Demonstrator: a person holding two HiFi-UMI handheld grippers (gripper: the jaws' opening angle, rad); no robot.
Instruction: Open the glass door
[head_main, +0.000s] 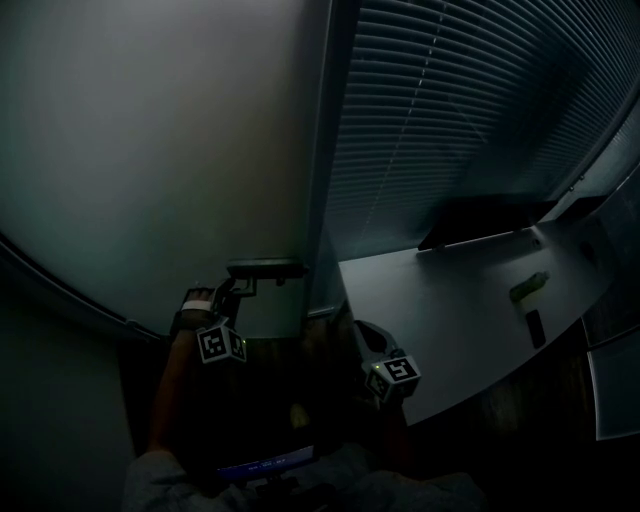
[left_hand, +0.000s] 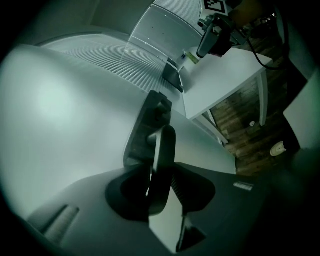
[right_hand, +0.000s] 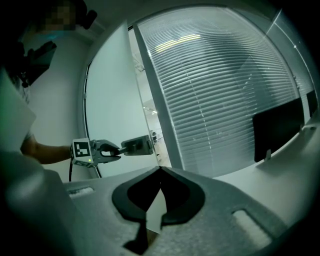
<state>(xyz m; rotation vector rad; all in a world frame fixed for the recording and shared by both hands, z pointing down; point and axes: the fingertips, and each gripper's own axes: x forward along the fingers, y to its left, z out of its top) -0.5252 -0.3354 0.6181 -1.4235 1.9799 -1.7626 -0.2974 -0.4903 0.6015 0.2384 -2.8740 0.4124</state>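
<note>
The frosted glass door (head_main: 150, 150) fills the left half of the head view, shut against its dark frame. At lower centre-left the left tool (head_main: 228, 292) has its jaws clamped on the lever of the door handle (head_main: 265, 268). The left gripper view shows the bar squeezed between both jaws, at the end away from the lock housing. The step in hand looks like turning that lever. The grip should be firm enough that the smooth bar does not slide, and the wrist should roll about the lever's pivot rather than drag straight down. The door should be swung only once the latch frees; whether it pushes or pulls cannot be told. Just right of centre the right tool (head_main: 365, 335) hangs with jaws together on nothing, beside the white surface (head_main: 450, 310) under the blinds (head_main: 450, 100). It is best held clear of the door's path.
</note>
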